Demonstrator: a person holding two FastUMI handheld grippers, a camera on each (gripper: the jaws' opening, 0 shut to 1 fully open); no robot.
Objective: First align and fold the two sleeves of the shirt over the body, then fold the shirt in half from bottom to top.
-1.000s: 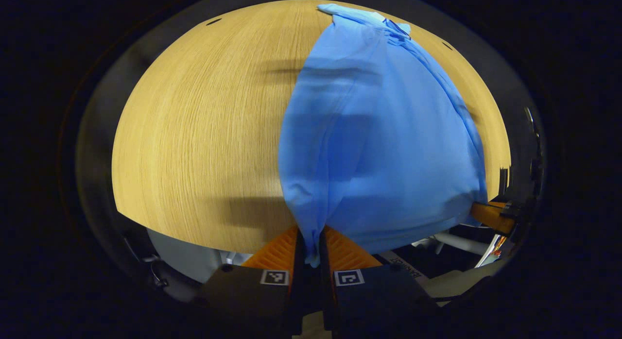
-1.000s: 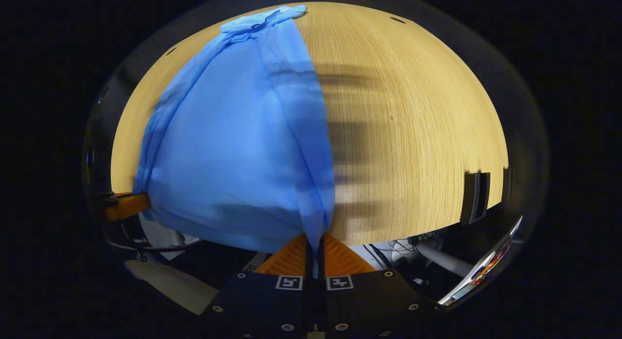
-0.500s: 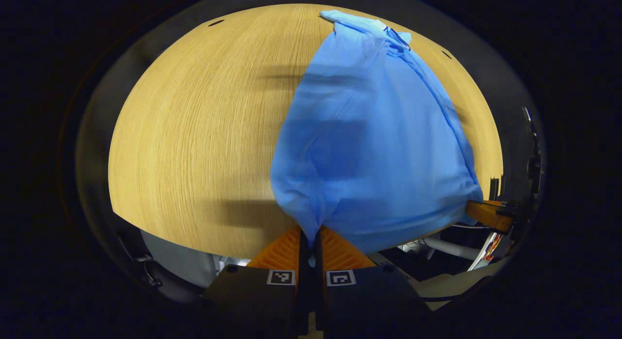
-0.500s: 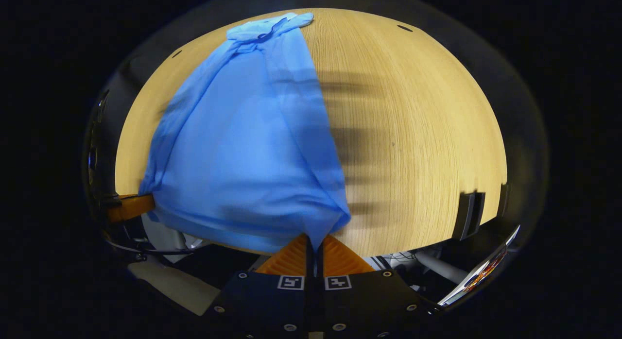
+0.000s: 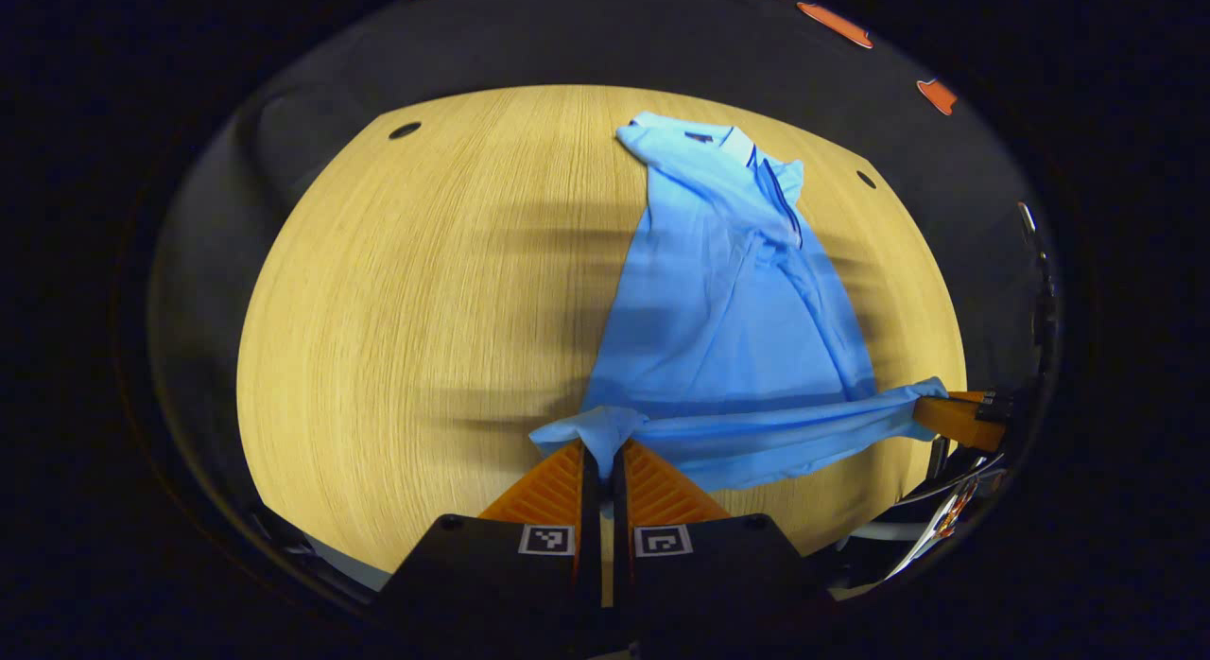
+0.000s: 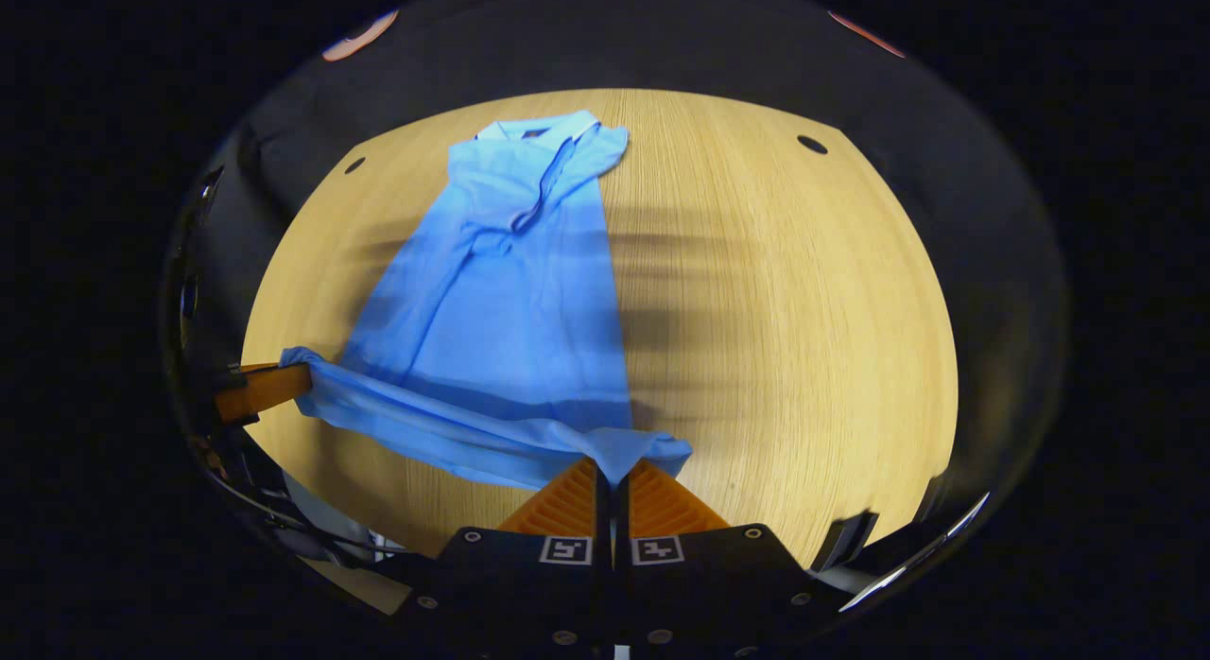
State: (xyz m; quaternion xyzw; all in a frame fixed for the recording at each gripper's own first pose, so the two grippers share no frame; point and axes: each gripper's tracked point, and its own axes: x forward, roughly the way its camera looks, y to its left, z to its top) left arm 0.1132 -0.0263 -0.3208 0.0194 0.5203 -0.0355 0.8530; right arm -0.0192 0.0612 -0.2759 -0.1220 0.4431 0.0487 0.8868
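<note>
Left gripper view shows the biggest change: a second ago the blue shirt [image 5: 718, 329] hung as a wide sheet close in front of the camera, hiding much of the wooden table [image 5: 406, 310]; now the cloth lies long and flat on the tabletop, collar [image 5: 704, 145] at the far end, with only the hem [image 5: 756, 433] lifted as a stretched band across the near edge. Both grippers have carried the hem up and forward over the table (the booth's dark wall has come into sight above it). I judge that the sleeves are already folded in, since the body reads as a narrow strip, and that the bottom-to-top fold is now under way, with the hem not yet laid on the collar end.

The left gripper [image 5: 598, 452] points forward and down along the table, its jaws pressed together on one bunched hem corner. At the right edge of that view the right gripper [image 5: 950, 419] holds the other corner. In the right gripper view, the right gripper [image 6: 610, 471] has its jaws closed on its own corner of the shirt [image 6: 510, 301], and the left gripper [image 6: 260, 390] shows at the far left with cloth drawn taut from it. The two sit roughly level, well apart, keeping the hem [image 6: 454, 433] in tension above the table [image 6: 775, 310].
</note>
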